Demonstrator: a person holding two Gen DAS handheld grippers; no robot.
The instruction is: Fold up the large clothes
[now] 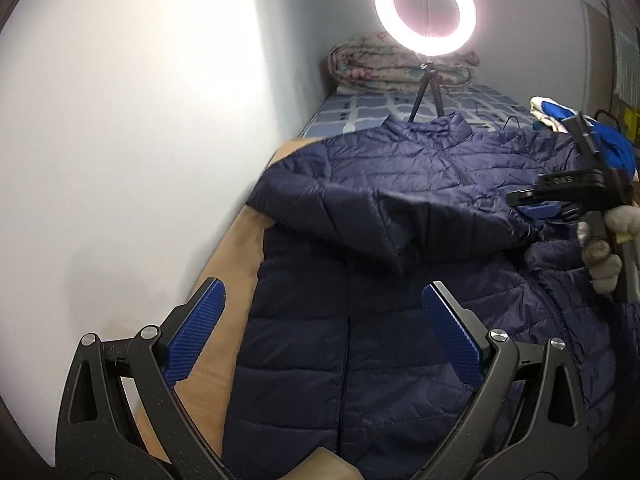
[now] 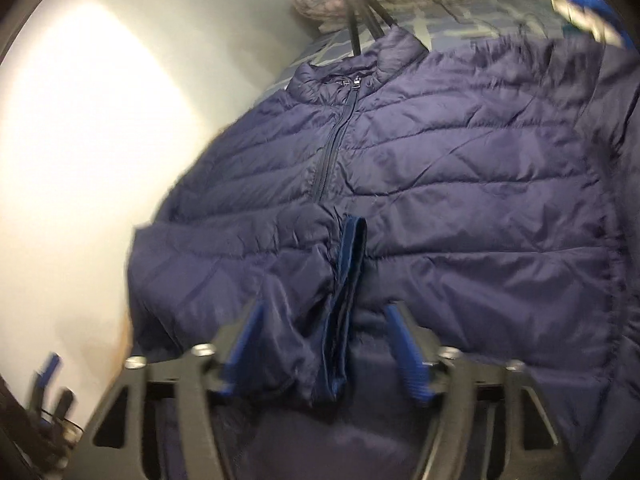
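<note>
puffer jacket (image 1: pixel 360 184) | navy, quilted | zipped | sleeve folded across front

jacket (image 1: pixel 360 208): navy, quilted
cuff (image 2: pixel 352 248): blue lining, dark edge
left claw (image 1: pixel 324 336): black, blue ribbed pads
bed sheet (image 1: pixel 372 108): blue and white check
blanket (image 1: pixel 372 68): pale floral
wall (image 1: pixel 140 120): white
glove (image 1: pixel 608 256): grey
</note>
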